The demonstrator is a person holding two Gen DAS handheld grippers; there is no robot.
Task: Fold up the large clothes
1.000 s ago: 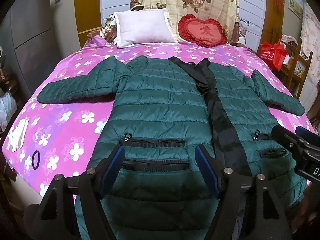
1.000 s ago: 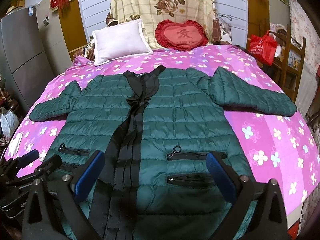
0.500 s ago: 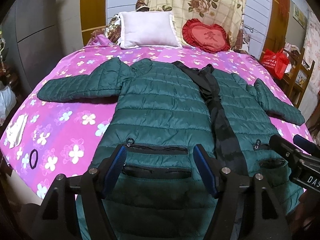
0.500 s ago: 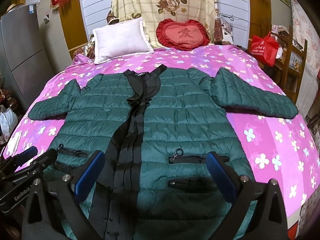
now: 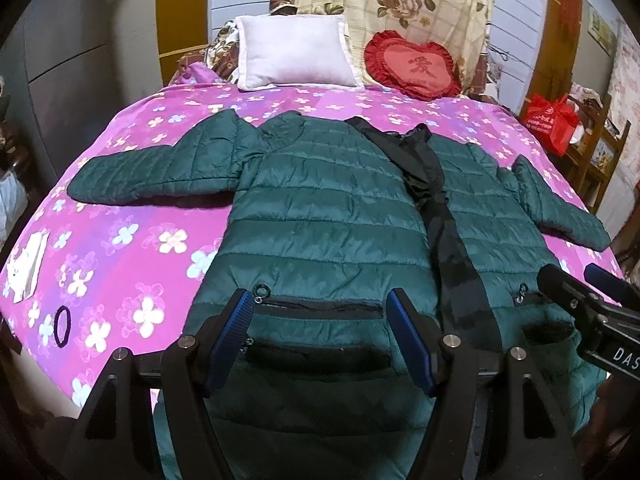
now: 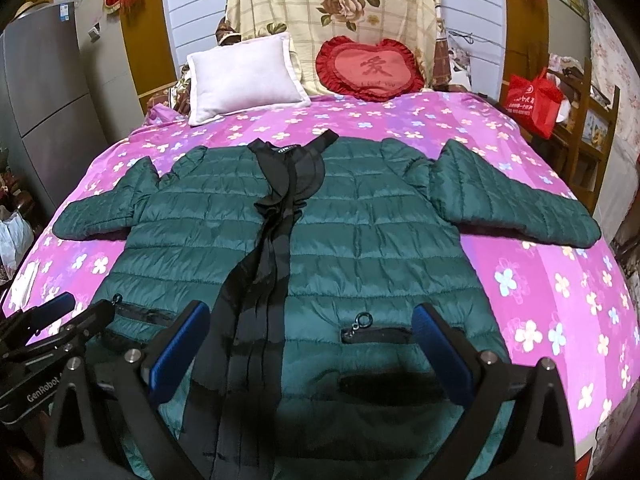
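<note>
Green puffer jacket [image 6: 360, 240] is laid flat, front up, on the pink flowery bedspread [image 6: 560, 300]. Its long axis runs down the bed, collar toward the white pillow [image 6: 240, 76] and red heart cushion [image 6: 370, 68], hem at the foot end, sleeves out sideways. Both grippers tilt down over the hem, side by side. Left gripper [image 5: 320, 332] has its fingers apart, nothing between them; right gripper [image 6: 308, 354] gapes wider, also holding nothing.
</note>
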